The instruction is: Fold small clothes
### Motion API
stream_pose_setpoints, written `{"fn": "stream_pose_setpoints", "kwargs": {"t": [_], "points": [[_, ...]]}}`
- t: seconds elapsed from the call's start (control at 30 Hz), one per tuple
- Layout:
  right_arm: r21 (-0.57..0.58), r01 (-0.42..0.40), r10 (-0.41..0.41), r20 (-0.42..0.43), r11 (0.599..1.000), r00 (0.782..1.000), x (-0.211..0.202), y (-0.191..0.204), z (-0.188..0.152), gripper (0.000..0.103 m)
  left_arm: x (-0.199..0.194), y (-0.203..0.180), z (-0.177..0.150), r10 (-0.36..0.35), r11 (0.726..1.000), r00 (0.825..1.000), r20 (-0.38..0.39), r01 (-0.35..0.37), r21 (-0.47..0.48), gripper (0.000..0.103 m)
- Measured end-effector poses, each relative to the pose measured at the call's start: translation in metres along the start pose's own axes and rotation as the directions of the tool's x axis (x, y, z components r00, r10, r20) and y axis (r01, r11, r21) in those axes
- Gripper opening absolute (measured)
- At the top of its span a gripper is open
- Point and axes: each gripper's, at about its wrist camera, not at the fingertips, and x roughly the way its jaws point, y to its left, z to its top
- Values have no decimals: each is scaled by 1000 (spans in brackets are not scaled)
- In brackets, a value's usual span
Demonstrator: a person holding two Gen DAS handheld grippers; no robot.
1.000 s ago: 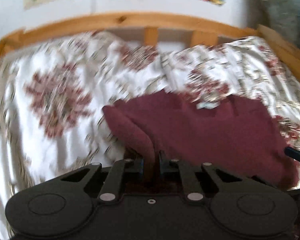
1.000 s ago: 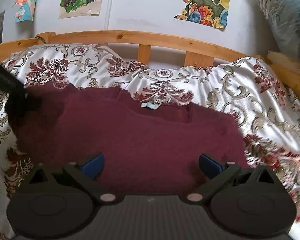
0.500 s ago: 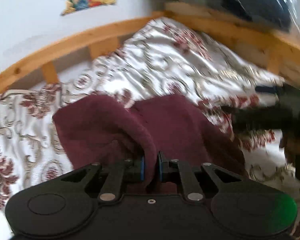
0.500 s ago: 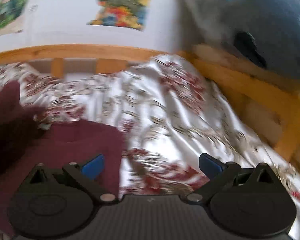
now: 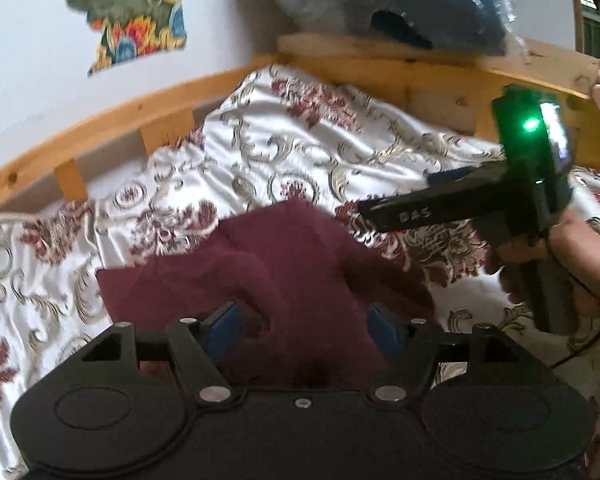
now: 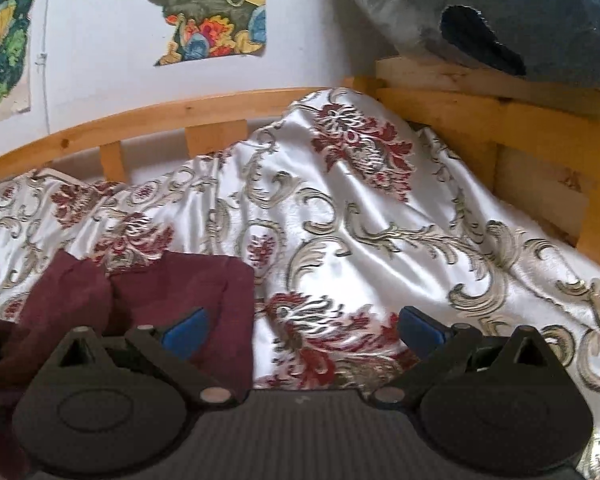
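Observation:
A maroon sweater [image 5: 292, 248] lies on the floral bedspread [image 5: 300, 152], with one side folded over onto its body. My left gripper [image 5: 304, 328] sits low over the near part of it, and its jaws are opening. A loose hump of the cloth still lies between the blue pads [image 5: 225, 326], which have come off it. In the right wrist view the sweater [image 6: 172, 280] fills the lower left. My right gripper [image 6: 302, 334] is open above the sweater's right edge and the bedspread, holding nothing. It also shows at the right of the left wrist view as the right gripper [image 5: 432, 200], held by a hand.
A wooden bed frame [image 6: 204, 116] runs along the far side and the right side [image 6: 540, 128]. A blue bundle in plastic wrap [image 6: 520, 12] rests on the right rail. Drawings [image 6: 216, 8] hang on the white wall. Bedspread [image 6: 380, 220] lies bare right of the sweater.
My left gripper carried the sweater's side across to the right while shut on it, then let the cloth go. The right gripper swung right, off the sweater's middle, and stayed open.

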Motion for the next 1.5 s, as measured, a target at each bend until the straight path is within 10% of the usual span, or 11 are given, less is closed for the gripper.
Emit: {"fn": "stream_pose_setpoints", "kwargs": {"t": [0.23,0.53,0.67,0.8,1.07,1.23,1.5], "points": [[63,-266,263,49,962,964,-7,9,1,103,-24,7,-16,160,986,986,39,-162,33,96],[206,-614,640,-91,762,763,31,50,3,103,-2,33,-51,224,974,968,-111,-220,49,93],[242,-602,640,-131,761,757,48,67,1,97,3,36,-56,198,980,970,-141,-193,49,82],[317,-583,644,-133,748,754,58,67,-6,89,8,31,-60,213,975,964,-161,-200,96,50],[408,-524,607,-98,747,789,67,53,-13,65,8,21,-63,243,963,960,-139,-222,154,31],[376,-495,568,-109,783,816,68,52,-13,15,6,22,-64,237,966,964,-119,-221,134,23],[233,-507,525,-16,830,851,41,46,12,9,-1,8,-47,193,970,980,-51,-183,161,15]]}}
